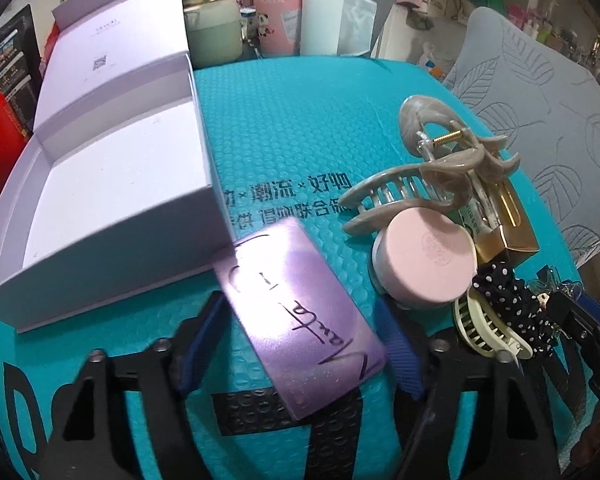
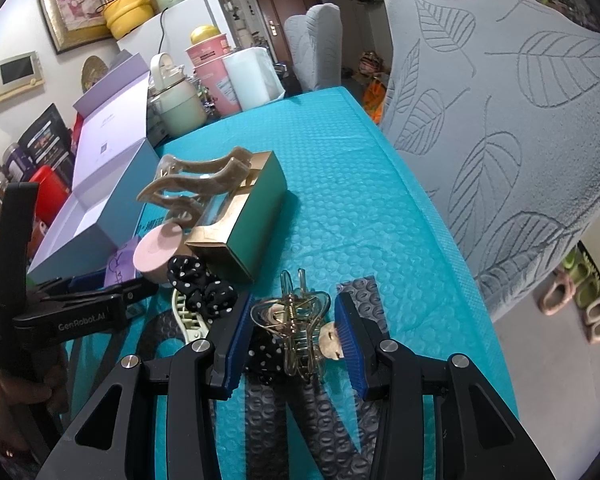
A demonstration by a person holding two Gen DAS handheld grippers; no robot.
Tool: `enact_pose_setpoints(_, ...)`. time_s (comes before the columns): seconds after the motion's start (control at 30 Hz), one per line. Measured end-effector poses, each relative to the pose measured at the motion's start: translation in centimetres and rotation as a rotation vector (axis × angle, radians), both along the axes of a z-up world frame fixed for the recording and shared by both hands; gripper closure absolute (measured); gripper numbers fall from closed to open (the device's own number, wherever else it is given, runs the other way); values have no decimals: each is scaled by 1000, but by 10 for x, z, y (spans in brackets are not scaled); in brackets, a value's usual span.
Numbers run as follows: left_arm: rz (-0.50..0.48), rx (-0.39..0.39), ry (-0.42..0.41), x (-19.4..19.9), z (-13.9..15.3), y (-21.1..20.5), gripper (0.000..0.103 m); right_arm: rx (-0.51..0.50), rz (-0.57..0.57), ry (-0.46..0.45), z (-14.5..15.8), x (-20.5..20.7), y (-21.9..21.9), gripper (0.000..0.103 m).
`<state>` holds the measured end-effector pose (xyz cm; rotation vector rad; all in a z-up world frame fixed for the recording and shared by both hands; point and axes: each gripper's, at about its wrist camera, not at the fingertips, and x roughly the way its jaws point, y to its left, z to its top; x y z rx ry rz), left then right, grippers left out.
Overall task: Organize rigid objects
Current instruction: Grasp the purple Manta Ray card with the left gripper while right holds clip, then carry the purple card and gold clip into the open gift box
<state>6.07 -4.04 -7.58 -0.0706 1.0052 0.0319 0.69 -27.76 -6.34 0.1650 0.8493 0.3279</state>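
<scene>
Purple card (image 1: 300,320) between left tool (image 1: 300,348) pads, untouched.

The bench (image 1: 300,120) wears a teal bubble mat — left of the pink jar (image 1: 424,256) lie a lilac card (image 1: 300,320) and an open white box (image 1: 112,184).

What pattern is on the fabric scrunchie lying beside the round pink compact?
Black with small white polka dots. The scrunchie shows best in the left wrist view.

We see even indoor light; glare whitens the purple card (image 1: 300,320); fisheye bending curves both frames' edges; dark vignettes fill the corners; focus mostly sharp.
</scene>
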Motion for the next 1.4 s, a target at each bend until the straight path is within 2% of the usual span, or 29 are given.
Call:
enact_pose_setpoints(0.03,1,-1,-1,0,1,1,45,3,-2,-1,0,-1,0,63)
enact_pose_setpoints(0.17,-4,-20,1,-8,2,7,52,6,-1,-1,1,-6,0,63)
enact_pose_setpoints(0.67,-42,-83,-37,-55,19,18,52,-5,29,-46,17,-31,15,63)
enact_pose_setpoints(0.9,-26,-98,-55,-70,22,31,52,3,79,-65,23,-45,33,63)
enact_pose_setpoints(0.97,-20,-101,-60,-76,24,36,52,6,98,-67,24,-50,40,68)
enact_pose_setpoints(1.4,40,-106,-86,-104,29,69,52,17,222,-76,25,-67,92,68)
